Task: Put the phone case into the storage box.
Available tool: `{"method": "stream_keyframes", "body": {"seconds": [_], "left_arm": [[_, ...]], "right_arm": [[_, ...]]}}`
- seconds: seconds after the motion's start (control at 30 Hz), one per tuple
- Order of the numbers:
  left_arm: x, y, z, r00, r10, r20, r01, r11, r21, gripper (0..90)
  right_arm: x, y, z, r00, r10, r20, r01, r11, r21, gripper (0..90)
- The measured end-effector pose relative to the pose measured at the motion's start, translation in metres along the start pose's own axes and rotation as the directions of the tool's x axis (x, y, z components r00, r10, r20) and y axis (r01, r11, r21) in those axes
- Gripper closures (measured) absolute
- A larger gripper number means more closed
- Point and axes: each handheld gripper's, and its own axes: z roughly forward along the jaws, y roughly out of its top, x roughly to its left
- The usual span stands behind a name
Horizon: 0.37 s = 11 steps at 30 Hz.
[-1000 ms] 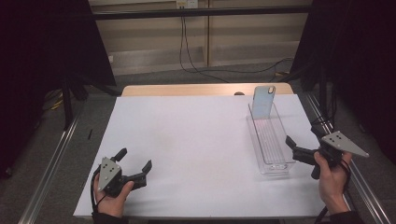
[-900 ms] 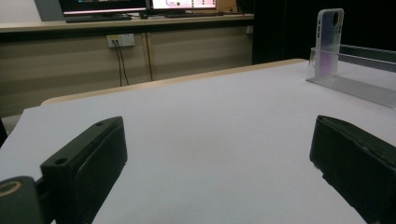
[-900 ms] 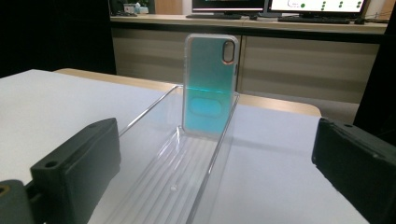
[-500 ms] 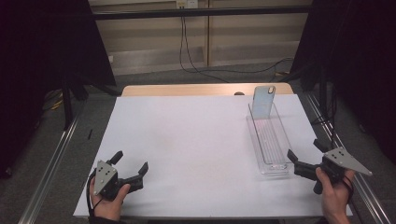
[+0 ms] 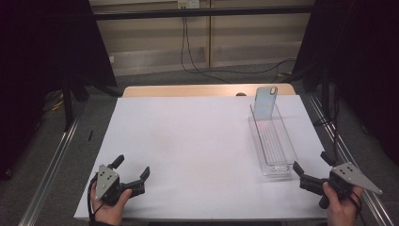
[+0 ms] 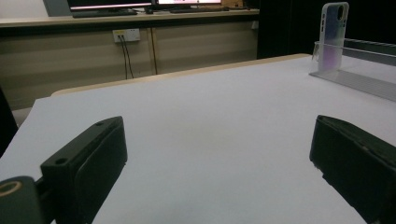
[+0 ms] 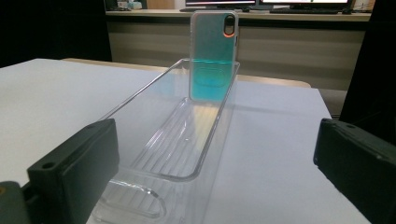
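We see a phone case (image 7: 213,53) standing upright at the far end of a clear tray (image 5: 282,155) on the white table (image 5: 197,150). Both the left gripper (image 5: 130,173) and the right gripper (image 5: 310,167) gape, empty. We read no writing.

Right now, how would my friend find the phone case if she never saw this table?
Start at the big white table and look to its right side, where a long clear plastic tray lies pointing away from the person. At the tray's far end the phone case stands upright, leaning on the end wall. It is the only tall, coloured thing there, shiny teal with an orange-ringed camera hole.
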Motion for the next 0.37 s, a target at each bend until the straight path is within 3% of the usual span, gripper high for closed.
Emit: {"method": "stream_keyframes", "body": {"seconds": [0.37], "left_arm": [[0.0021,0.0004,0.0039,0.9999,0.014,-0.007,-0.014,0.9999,0.009,4.0]], "right_arm": [[0.0008,-0.0043,0.0021,0.9998,-0.004,-0.02,0.004,1.0,-0.005,0.0]]}}
